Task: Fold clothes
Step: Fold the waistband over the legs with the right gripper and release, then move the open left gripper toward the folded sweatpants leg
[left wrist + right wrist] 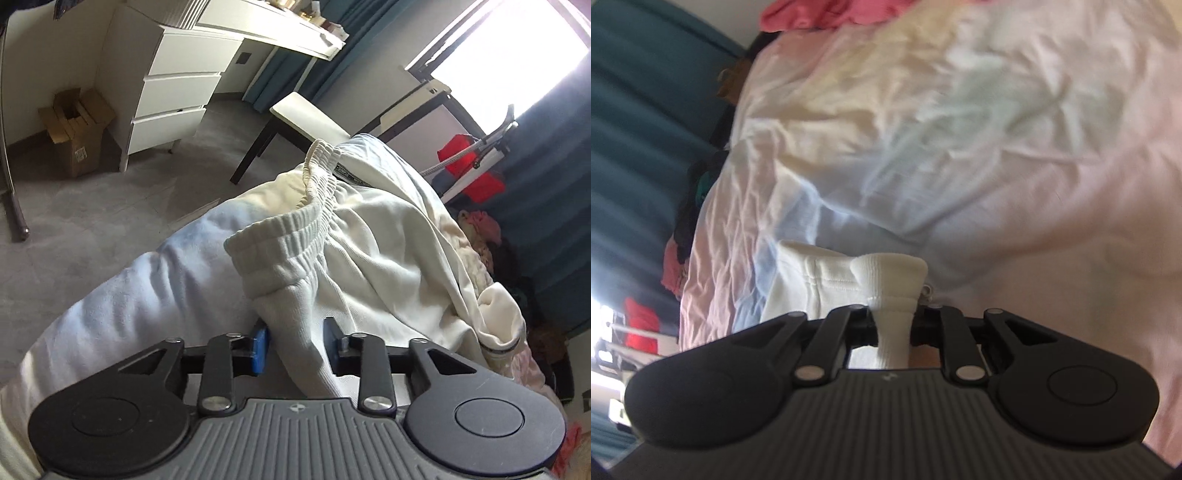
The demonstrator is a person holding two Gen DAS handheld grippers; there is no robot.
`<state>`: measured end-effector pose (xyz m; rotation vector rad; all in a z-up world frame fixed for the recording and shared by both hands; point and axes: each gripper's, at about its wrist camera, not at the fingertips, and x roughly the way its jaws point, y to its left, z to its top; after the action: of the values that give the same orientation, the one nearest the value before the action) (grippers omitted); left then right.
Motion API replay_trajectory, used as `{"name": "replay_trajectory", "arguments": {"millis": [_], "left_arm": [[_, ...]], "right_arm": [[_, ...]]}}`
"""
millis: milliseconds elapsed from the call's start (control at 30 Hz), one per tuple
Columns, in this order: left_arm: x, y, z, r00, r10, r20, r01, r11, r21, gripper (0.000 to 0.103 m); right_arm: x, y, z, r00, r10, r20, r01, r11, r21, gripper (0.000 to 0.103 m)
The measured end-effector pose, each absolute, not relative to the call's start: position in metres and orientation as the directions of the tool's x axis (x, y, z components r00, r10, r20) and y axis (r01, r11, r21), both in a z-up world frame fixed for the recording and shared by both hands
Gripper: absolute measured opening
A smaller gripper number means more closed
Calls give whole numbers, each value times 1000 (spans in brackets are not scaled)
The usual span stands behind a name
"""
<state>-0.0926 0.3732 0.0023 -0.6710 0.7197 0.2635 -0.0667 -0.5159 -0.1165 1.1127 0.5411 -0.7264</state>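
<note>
Fingers of the left gripper [295,341] stand part-open with a fold of the white sweatpants [332,240] between them; whether they pinch it cannot be told. Fingers of the right gripper [894,325] are closed on a ribbed cuff [890,273]. Ahead of both, the garment hangs bunched above the bed [1071,147]. Judged step: carrying or spreading. Next: lay it flat, keeping both grips level.

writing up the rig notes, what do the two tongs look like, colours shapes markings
Both look alike: a grey ribbed body with a small logo at its front edge, flanked by two black rounded lobes with round caps, and black linkage bars with silver screws. The left tongs have blue pads on the fingers. The right tongs show black fingers; pad colour is hidden. No cables or sleeves visible.
</note>
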Motion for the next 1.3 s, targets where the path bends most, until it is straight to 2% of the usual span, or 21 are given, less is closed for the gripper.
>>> {"name": "replay_trajectory", "arguments": {"millis": [33,67,100,133,167,233,333,500,633,800,900,967,1100,1200,1300], "left_arm": [[-95,368,6,736,12,-677,-429,782,-452,66],[-97,363,10,741,26,-671,-417,801,-430,79],[-100,357,14,747,38,-664,-404,819,-407,83],[-102,352,18,752,51,-657,-392,837,-383,83],[-104,347,21,758,63,-650,-379,853,-358,84],[-107,331,30,767,66,-638,-353,874,-335,84],[-98,299,47,800,46,-598,-286,905,-314,86],[-80,243,74,849,-5,-528,-170,944,-283,91],[-55,180,81,860,-59,-508,-93,958,-270,91],[-26,93,49,856,-155,-493,29,967,-253,91],[-16,62,21,850,-209,-483,70,955,-288,91],[-16,50,5,844,-217,-491,72,952,-297,91],[-21,49,-23,852,-65,-519,-31,984,-174,91],[-12,62,-37,812,-67,-580,-73,974,-215,91],[-7,75,-40,810,-42,-585,-122,964,-238,91]], "right_arm": [[-64,-514,-111,654,-264,-709,755,285,590,32],[-62,-513,-106,654,-281,-702,754,313,577,50],[-59,-511,-101,651,-307,-694,756,339,560,60],[-57,-509,-96,643,-344,-685,764,360,536,80],[-56,-507,-91,631,-385,-673,773,378,509,88],[-52,-507,-83,629,-439,-642,776,413,477,87],[-40,-510,-83,670,-434,-602,736,489,467,87],[0,-509,-95,753,-310,-581,607,667,431,85],[21,-504,-106,762,-278,-585,552,750,363,85],[32,-500,-117,761,-261,-593,523,788,324,85],[35,-498,-124,761,-254,-596,510,803,309,85],[37,-500,-128,764,-249,-596,508,801,317,82],[50,-503,-136,716,-299,-630,541,808,231,82],[58,-507,-147,730,-247,-637,498,830,249,79],[59,-499,-152,748,-232,-622,456,860,228,71]]}}
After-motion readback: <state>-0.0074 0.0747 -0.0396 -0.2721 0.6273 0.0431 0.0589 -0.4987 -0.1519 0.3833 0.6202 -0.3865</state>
